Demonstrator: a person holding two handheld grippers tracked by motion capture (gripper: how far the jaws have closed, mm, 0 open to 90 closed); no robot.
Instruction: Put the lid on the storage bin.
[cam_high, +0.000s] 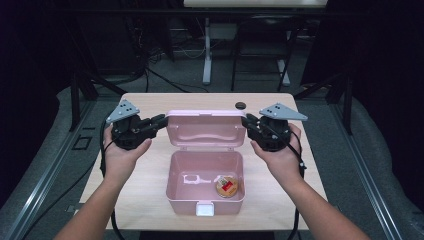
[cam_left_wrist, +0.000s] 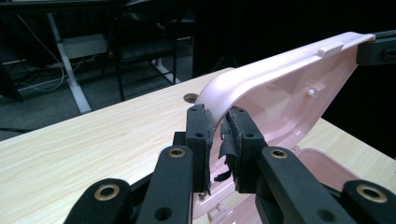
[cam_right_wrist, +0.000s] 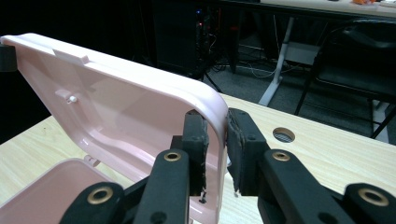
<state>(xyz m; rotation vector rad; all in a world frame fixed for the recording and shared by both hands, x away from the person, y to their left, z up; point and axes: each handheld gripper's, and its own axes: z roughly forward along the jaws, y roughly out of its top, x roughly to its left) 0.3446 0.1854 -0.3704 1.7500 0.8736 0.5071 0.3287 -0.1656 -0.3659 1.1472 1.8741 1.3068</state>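
A pink plastic box (cam_high: 205, 192) stands open in the middle of a light wooden table (cam_high: 150, 200), its lid (cam_high: 206, 127) raised upright at the far side. Two hands reach in from the near edge, each carrying a hand-held gripper, one at either end of the lid.

The left hand-held gripper (cam_high: 161, 120) meets the lid's left end. In the left gripper view, its two black jaws straddle the lid's curved rim (cam_left_wrist: 219, 93), one on each face of the thin wall, with the pads lying close against the plastic; a torn flap of pad (cam_left_wrist: 227, 151) hangs loose between them. The right hand-held gripper (cam_high: 246, 120) does the same at the lid's right end: in the right gripper view the rounded corner of the lid (cam_right_wrist: 210, 121) runs between the jaws, the inner pad against the inside face and the outer pad just beside the outer face. Whether either pair truly presses on the plastic cannot be told.

Inside the box, on its floor, lie a round orange-and-red item (cam_high: 226, 186) toward the right and a small pale shape (cam_high: 192, 178) near the middle. A white latch (cam_high: 205, 208) sits on the box's near wall. A dark round grommet (cam_high: 240, 105) marks the table behind the lid.
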